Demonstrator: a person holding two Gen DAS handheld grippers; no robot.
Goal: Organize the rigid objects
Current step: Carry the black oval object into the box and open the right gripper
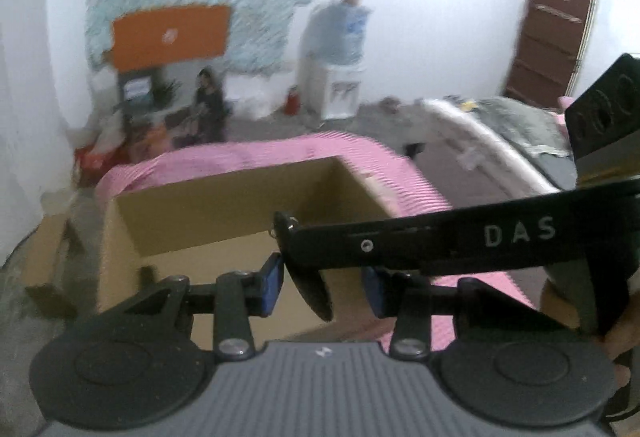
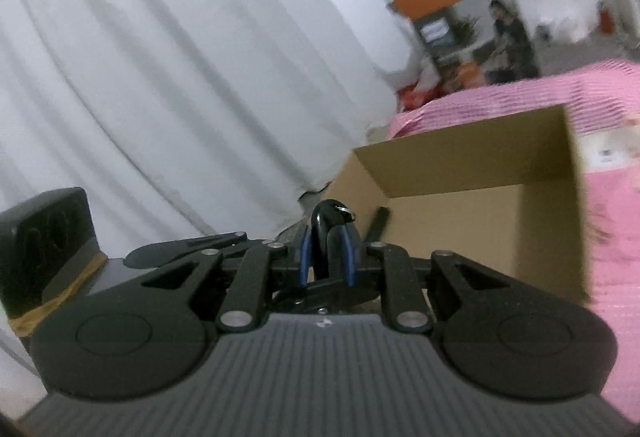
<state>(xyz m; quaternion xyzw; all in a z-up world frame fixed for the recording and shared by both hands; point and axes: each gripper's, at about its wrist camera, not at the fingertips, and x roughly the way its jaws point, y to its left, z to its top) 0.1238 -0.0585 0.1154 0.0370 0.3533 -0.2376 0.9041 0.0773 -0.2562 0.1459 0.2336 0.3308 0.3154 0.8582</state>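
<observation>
An open cardboard box [image 1: 224, 213] sits on a pink striped cloth [image 1: 400, 173]; it also shows in the right wrist view [image 2: 472, 173]. My right gripper [image 2: 328, 257] is shut on a small black object with a metal ring [image 2: 326, 225], held over the box's near left corner. In the left wrist view the right gripper's finger [image 1: 440, 241], marked DAS, reaches across from the right, with the black object [image 1: 310, 293] hanging below its tip. My left gripper [image 1: 324, 287] is open, its blue pads on either side of that object, above the box.
A white curtain [image 2: 160, 77] hangs at the left. A bed with grey bedding [image 1: 516, 125], a water dispenser [image 1: 340, 57], a brown door [image 1: 552, 33] and a person [image 1: 208, 101] by an orange sign [image 1: 172, 35] fill the background.
</observation>
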